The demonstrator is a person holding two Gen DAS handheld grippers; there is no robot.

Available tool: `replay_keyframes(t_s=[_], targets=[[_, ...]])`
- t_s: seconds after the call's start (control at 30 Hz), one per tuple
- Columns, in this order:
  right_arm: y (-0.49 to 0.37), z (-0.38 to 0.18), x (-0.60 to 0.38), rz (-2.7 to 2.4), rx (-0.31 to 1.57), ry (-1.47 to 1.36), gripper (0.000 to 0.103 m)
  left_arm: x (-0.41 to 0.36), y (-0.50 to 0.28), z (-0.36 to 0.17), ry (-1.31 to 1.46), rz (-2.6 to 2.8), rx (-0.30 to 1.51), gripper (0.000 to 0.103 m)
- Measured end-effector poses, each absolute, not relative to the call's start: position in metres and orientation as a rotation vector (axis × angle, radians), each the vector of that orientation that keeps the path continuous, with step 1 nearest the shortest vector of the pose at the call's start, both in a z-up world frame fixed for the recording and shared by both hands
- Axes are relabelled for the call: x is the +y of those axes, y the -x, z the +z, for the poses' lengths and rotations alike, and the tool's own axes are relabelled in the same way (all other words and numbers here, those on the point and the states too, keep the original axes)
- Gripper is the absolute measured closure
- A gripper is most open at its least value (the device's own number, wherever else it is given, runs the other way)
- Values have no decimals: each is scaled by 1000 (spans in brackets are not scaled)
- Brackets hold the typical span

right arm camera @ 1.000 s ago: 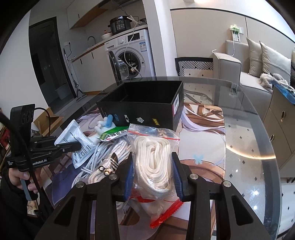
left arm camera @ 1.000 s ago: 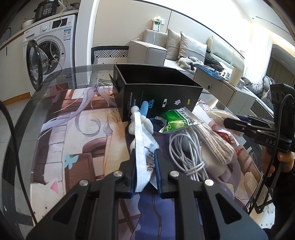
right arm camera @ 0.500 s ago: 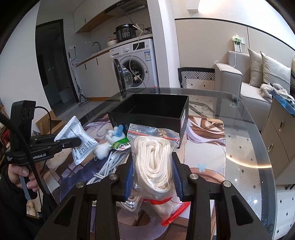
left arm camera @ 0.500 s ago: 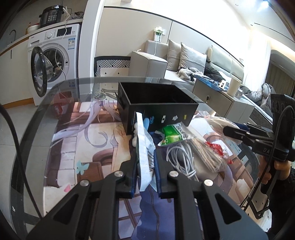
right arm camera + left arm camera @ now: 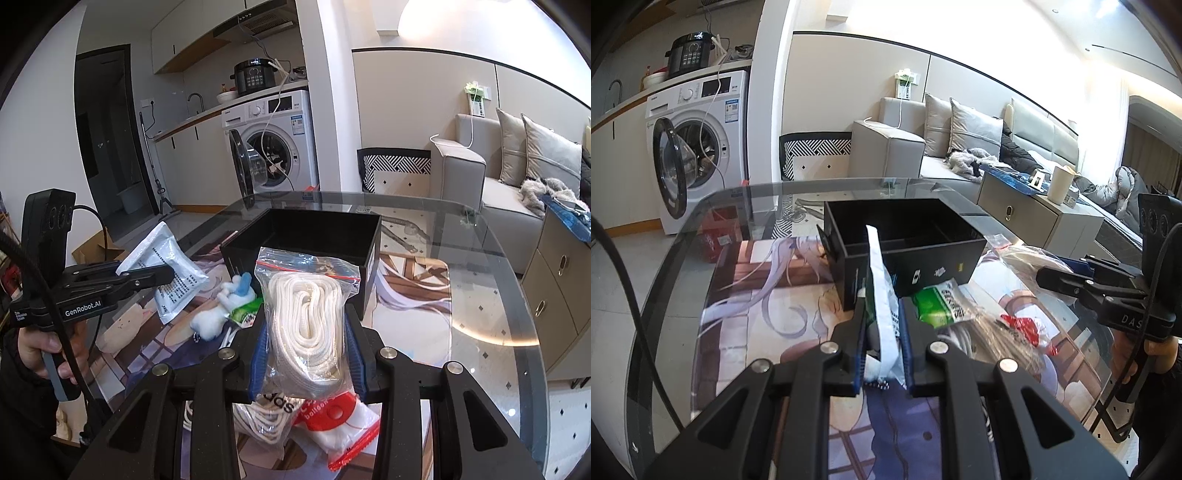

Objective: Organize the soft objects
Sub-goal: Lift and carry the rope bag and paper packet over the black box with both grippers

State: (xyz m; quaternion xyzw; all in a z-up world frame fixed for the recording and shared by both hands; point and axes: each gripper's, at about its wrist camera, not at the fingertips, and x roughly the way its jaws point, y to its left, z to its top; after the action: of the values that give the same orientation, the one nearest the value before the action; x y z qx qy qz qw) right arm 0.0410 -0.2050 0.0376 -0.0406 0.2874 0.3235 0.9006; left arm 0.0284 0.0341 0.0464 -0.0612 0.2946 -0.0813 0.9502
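Observation:
My left gripper (image 5: 882, 306) is shut on a flat white printed pouch (image 5: 881, 273), held edge-on just in front of the open black box (image 5: 923, 267). In the right wrist view the same pouch (image 5: 162, 262) hangs in the left gripper (image 5: 155, 277) above the table, left of the box (image 5: 371, 266). My right gripper (image 5: 306, 325) is shut on a clear zip bag of white rope (image 5: 306, 306), lifted in front of the box. In the left wrist view the right gripper (image 5: 1060, 275) shows at the right edge.
On the printed mat lie a white plush toy with a blue part (image 5: 221, 310), a green pack (image 5: 938, 302), coiled white cable (image 5: 956, 339) and a red-and-white balloon pack (image 5: 332, 417). The round glass table's rim (image 5: 524, 332) curves off right. A person's hand (image 5: 40, 343) grips the left handle.
Both grippers have risen with their loads; the pouch and the rope bag now hang clear of the pile. The box's open top shows more.

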Motion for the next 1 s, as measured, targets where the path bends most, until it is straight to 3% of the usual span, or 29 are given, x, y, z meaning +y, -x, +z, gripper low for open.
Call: replay_keyframes(t_s=[1.0], targets=[[-93, 51, -166, 668, 628, 145, 66, 20, -98, 65, 77, -164, 585, 89]])
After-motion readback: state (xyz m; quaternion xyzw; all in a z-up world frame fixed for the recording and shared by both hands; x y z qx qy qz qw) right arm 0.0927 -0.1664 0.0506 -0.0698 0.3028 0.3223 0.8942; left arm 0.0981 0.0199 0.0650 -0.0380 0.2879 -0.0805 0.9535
